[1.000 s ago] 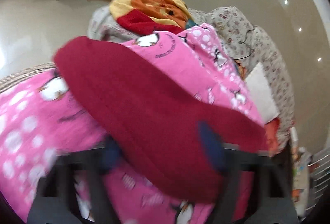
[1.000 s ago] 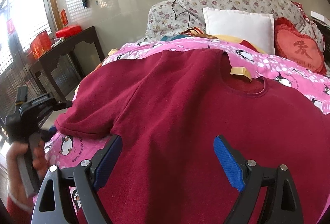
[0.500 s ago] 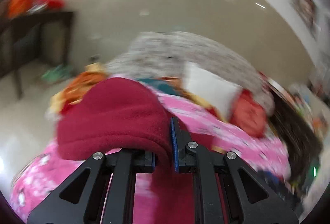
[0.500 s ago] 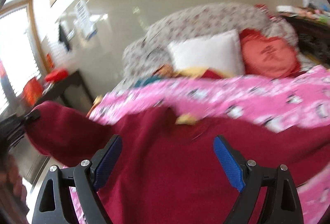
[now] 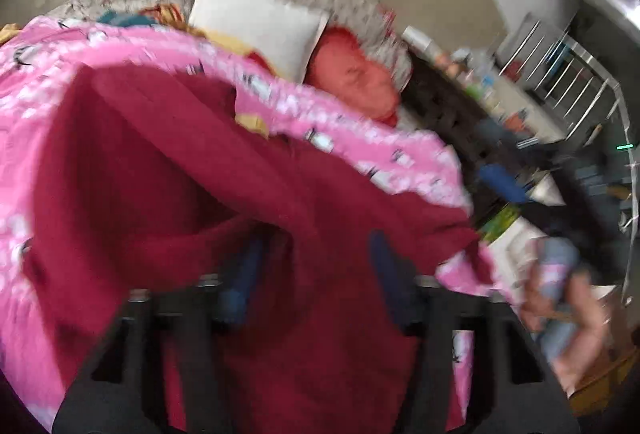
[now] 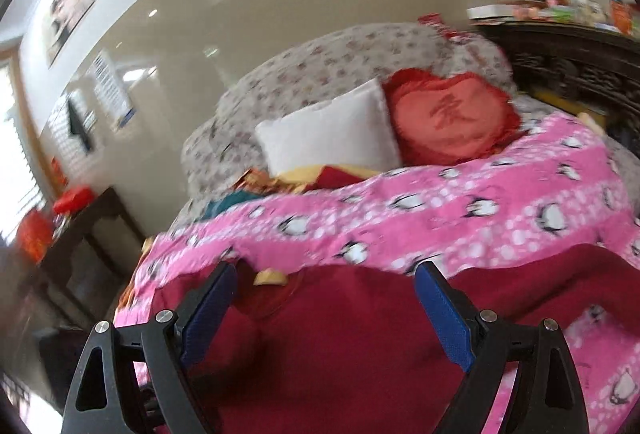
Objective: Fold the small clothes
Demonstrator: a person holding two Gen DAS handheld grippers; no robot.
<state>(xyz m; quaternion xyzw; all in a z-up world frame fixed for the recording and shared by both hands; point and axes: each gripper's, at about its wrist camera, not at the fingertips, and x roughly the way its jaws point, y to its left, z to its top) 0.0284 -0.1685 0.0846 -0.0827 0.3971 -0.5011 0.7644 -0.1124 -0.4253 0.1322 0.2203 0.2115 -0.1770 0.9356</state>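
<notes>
A dark red sweater [image 5: 192,170] lies spread on a pink penguin-print blanket [image 5: 36,86], with one sleeve [image 5: 168,234] folded in over its body. My left gripper [image 5: 316,266] hovers just above the folded part. Its jaws are opening, the blurred blue pads [image 5: 244,274] stand apart, and nothing is pinched between them. In the right wrist view the sweater [image 6: 340,346] fills the bottom, its yellow neck label [image 6: 272,278] near the left pad. My right gripper [image 6: 326,298] is open over the collar and holds nothing. It also shows at the right of the left wrist view as the right gripper's blue pad [image 5: 500,180].
A white pillow [image 6: 332,130], a red heart cushion [image 6: 452,118] and a floral quilt [image 6: 320,62] are at the bed's head. Loose coloured clothes [image 6: 280,186] lie beside the pillow. A dark side table [image 6: 84,230] stands left, carved dark furniture [image 6: 580,70] right. A person's hand [image 5: 568,310] is nearby.
The left gripper, shut on the sleeve half a second ago, swung across over the sweater and its jaws have parted, leaving the sleeve on the body. The right gripper rose and rolled, still open.
</notes>
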